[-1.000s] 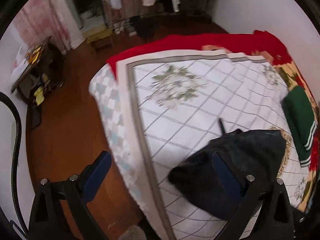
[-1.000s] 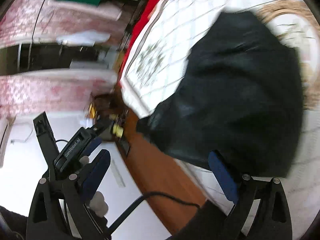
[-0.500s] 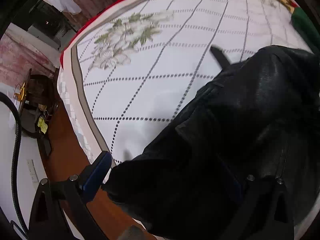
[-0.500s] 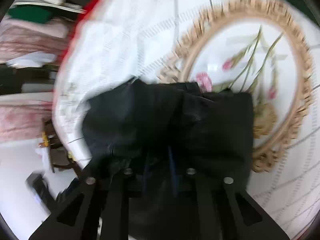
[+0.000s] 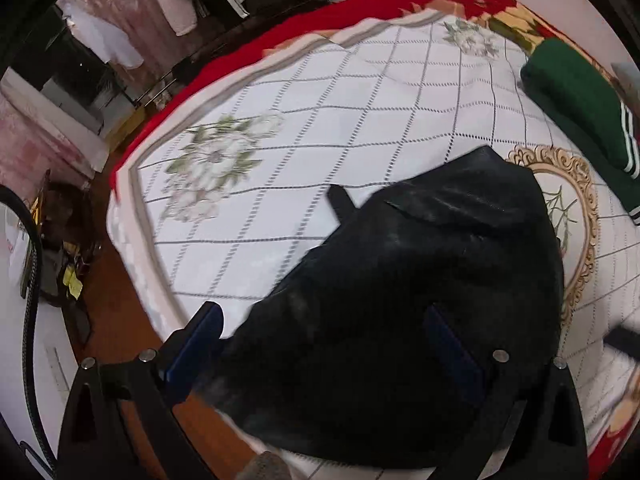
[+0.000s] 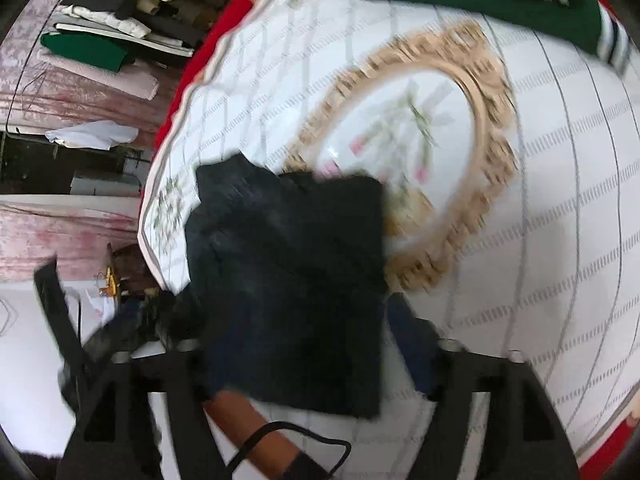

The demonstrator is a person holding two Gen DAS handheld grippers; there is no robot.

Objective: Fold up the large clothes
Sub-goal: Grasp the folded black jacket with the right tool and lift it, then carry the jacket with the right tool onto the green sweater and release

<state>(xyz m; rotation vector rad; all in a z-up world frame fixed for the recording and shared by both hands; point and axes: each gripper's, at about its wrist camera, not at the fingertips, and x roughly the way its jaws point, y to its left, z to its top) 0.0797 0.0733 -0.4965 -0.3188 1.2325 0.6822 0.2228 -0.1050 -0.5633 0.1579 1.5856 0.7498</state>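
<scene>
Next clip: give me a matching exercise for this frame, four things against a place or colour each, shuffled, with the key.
Things:
1. black garment
2. green garment
3. gold oval frame print
4. red blanket

Descriptions:
A. folded, white stripes at one end, far side of the bed
B. printed on the white bedspread, beside the dark cloth
C. showing under the bedspread's far edge
D. lying at the bed's near edge, in front of the fingers

Pairs: 1-D, 2-A, 3-B, 4-C
</scene>
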